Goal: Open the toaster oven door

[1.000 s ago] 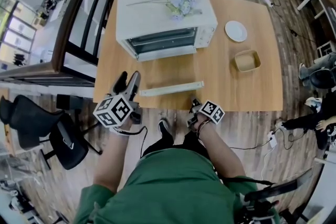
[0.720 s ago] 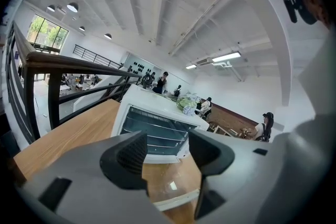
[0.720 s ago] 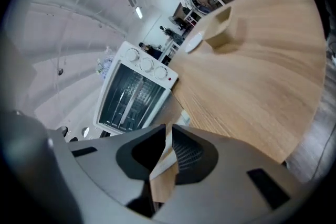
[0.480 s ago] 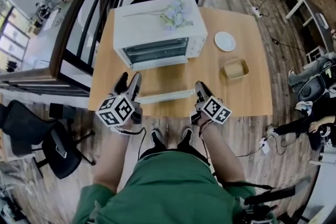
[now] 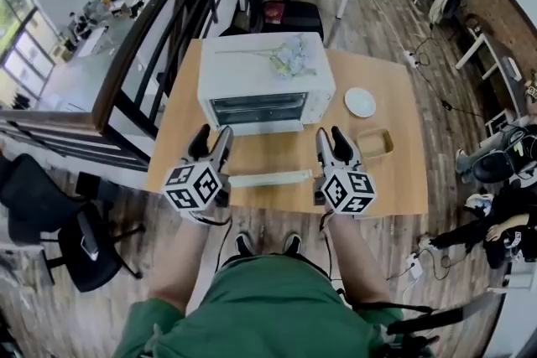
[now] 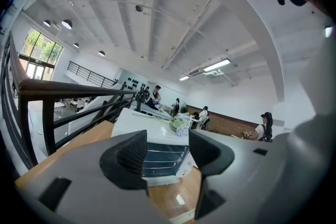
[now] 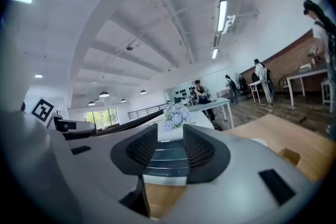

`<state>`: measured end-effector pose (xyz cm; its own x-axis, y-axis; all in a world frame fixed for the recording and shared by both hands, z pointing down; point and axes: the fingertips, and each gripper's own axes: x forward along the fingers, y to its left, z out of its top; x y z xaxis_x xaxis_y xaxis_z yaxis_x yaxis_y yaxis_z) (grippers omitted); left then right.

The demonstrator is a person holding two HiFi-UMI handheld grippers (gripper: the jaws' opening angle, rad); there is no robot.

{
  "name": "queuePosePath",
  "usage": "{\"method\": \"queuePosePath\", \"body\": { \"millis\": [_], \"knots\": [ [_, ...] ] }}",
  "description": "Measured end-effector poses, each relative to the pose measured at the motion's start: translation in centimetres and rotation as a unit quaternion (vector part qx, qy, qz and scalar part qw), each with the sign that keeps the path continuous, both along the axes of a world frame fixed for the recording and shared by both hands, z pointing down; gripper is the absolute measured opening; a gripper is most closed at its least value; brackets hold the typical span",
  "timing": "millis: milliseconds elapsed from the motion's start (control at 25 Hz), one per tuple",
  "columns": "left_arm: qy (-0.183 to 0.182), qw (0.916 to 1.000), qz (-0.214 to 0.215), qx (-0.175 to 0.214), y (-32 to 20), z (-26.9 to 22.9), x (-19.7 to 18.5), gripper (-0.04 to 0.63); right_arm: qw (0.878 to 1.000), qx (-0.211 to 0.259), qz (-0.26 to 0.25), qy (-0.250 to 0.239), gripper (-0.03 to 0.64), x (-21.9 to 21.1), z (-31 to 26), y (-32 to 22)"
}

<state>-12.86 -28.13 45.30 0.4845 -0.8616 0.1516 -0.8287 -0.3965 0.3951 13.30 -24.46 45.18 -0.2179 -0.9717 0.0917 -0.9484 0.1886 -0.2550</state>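
Open hall, wooden table (image 5: 394, 172). The toaster oven (image 5: 264, 75) stands at the far edge, left of centre, its long axis along that edge and its closed door (image 5: 256, 108) facing the near edge. Step: approach. The left gripper (image 5: 211, 138) and right gripper (image 5: 331, 137) hover over the near edge, jaws parted and empty, the right's just having widened. Next, presumably: reach the door, grip its handle, swing it down.

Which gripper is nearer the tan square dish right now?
Right. The right gripper hangs just beside the tan square dish, on its left. Its jaws have just been opening, with nothing between them. The left gripper is far off, over the left front of the table.
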Motion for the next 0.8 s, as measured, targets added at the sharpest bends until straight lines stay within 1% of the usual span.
{"method": "queuePosePath", "body": {
  "millis": [80, 160, 280, 360, 480, 600, 680, 800],
  "knots": [
    [-0.002, 1.0000, -0.001, 0.008, 0.0, -0.7, 0.0, 0.259, 0.999, 0.014, -0.009, 0.035, 0.155, -0.9, -1.6, 0.0],
    [-0.004, 0.9998, -0.001, 0.017, -0.1, -1.2, -0.1, 0.259, 0.998, 0.023, -0.017, 0.061, 0.160, -1.8, -2.6, 0.0],
    [-0.010, 0.9995, 0.000, 0.030, 0.0, -2.2, -0.1, 0.259, 0.995, 0.038, -0.024, 0.085, 0.161, -2.6, -4.1, 0.1],
    [-0.012, 0.9992, 0.001, 0.038, 0.1, -2.8, 0.0, 0.259, 0.993, 0.058, -0.025, 0.098, 0.161, -2.9, -5.4, 0.3],
    [-0.013, 0.9987, 0.003, 0.049, 0.1, -3.7, 0.2, 0.259, 0.989, 0.093, -0.023, 0.110, 0.160, -3.2, -7.4, 0.7],
    [-0.012, 0.9981, 0.006, 0.060, 0.0, -4.5, 0.3, 0.259, 0.987, 0.116, -0.026, 0.110, 0.160, -3.4, -8.9, 0.8],
    [-0.014, 0.9976, 0.008, 0.068, -0.1, -5.1, 0.5, 0.259, 0.986, 0.120, -0.027, 0.108, 0.160, -3.5, -9.4, 0.6],
    [-0.020, 0.9965, 0.012, 0.080, -0.1, -5.9, 1.0, 0.259, 0.987, 0.114, -0.027, 0.114, 0.160, -3.3, -9.5, 0.5]
  ]
}}
